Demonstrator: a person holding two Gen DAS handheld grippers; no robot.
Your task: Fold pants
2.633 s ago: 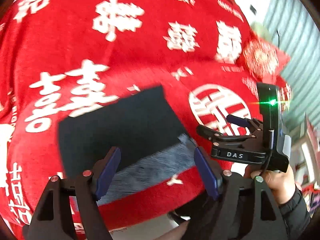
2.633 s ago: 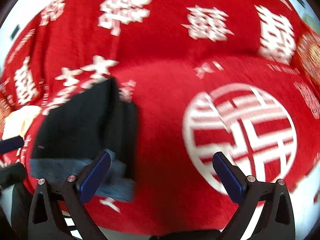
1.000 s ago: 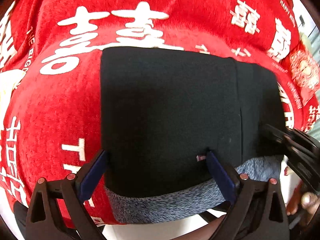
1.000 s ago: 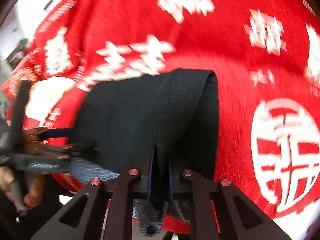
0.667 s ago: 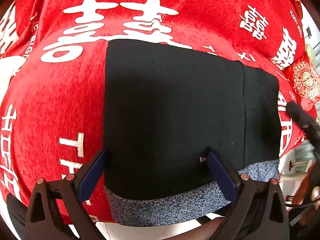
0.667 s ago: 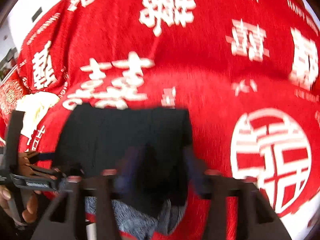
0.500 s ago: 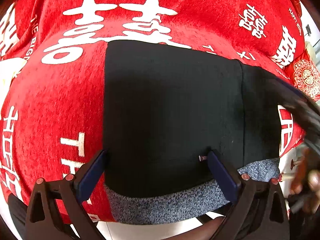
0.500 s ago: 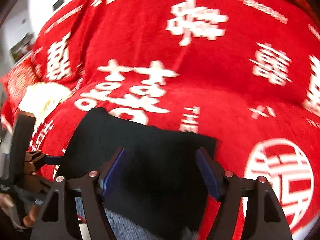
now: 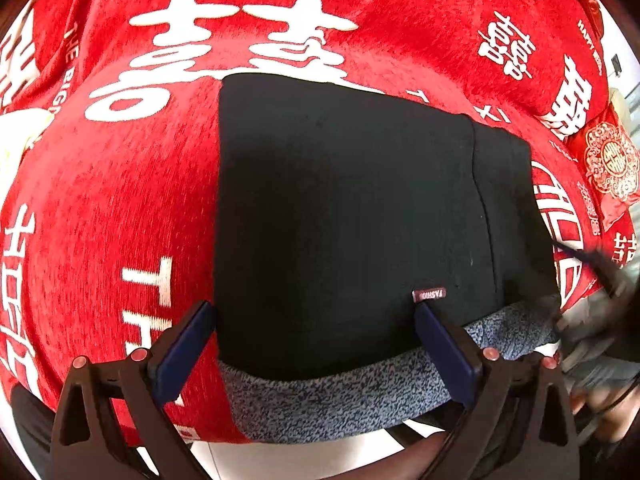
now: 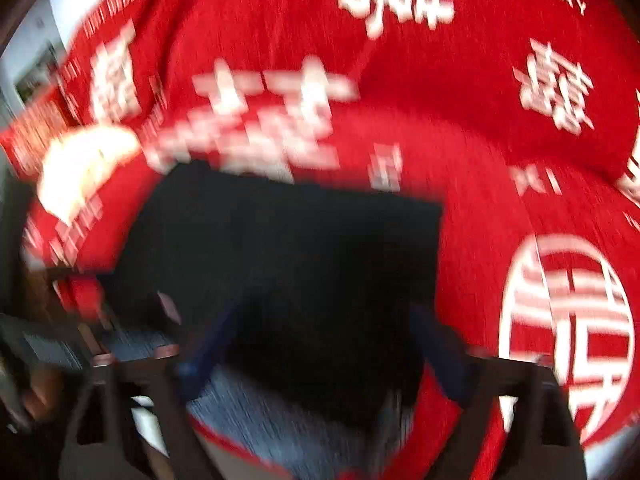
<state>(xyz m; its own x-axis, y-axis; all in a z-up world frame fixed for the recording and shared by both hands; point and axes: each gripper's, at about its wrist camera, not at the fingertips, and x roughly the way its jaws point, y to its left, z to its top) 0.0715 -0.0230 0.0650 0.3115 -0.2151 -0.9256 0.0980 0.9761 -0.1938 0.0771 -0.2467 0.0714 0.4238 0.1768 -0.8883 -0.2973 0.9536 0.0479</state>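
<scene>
Red cloth (image 9: 120,208) with white characters fills both frames, and we see the folded black pants (image 9: 344,216) lying on it at centre, grey waistband (image 9: 340,396) along the lower edge. Our left tool (image 9: 312,344) stands wide over the pants' lower edge, pads clear of the fabric. Our right tool (image 10: 320,344), blurred, has just been opening and stands wide above the pants, holding nothing.
</scene>
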